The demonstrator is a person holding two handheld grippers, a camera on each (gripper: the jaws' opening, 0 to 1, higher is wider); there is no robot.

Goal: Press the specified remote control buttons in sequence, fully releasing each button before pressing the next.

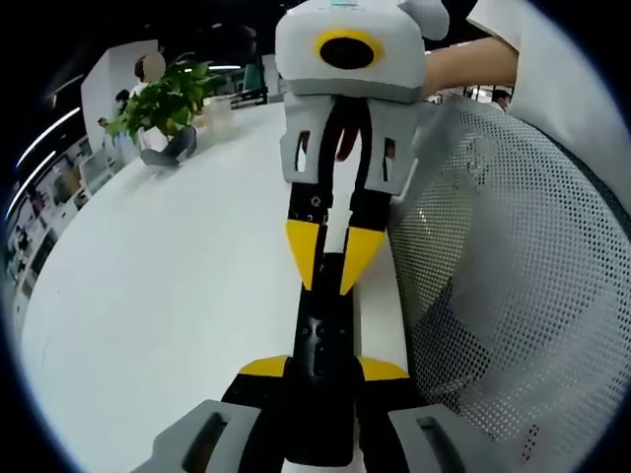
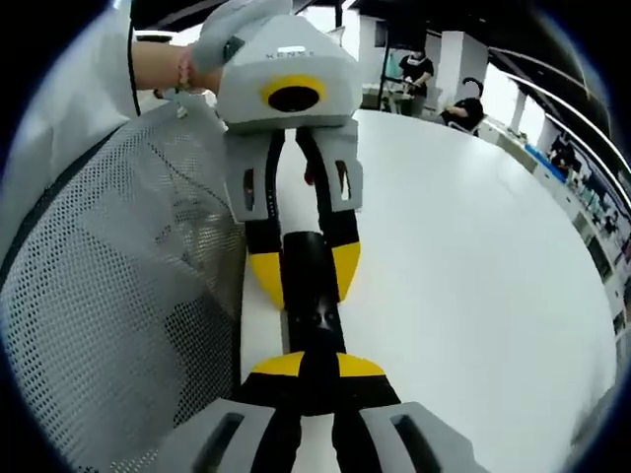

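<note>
**Remote held at one end, pressed at the other: slip risk at the counter edge**

The black remote control [image 1: 321, 340] lies lengthwise along the edge of the white counter [image 1: 168, 296], right beside a grey mesh chair back [image 1: 513, 296]. It is slim and dark, with a glossy face; a few round buttons show faintly near its middle, but no labels can be read.

The left tongs [image 1: 323, 370] are clamped on the sides of the remote at its near end, yellow tips against its flanks. In the right gripper view the same tongs [image 2: 304, 271] are seen from the front, straddling the far end of the remote [image 2: 314, 310].

The right tongs [image 1: 333, 261] are drawn nearly together, tips converging to a point just over the remote's top face. Whether they touch a button I cannot tell. In their own view the right tongs [image 2: 312, 367] show yellow tips close together over the remote.

Hazards, in my judgement:
- The pointed tips may straddle two small buttons and press the wrong one.
- A downward push may tip or slide the glossy remote off the counter edge toward the chair if the left hold is loose.
- Lifting too little between presses may leave a button half held.

A potted plant [image 1: 163, 99] stands well apart at the far side.
</note>
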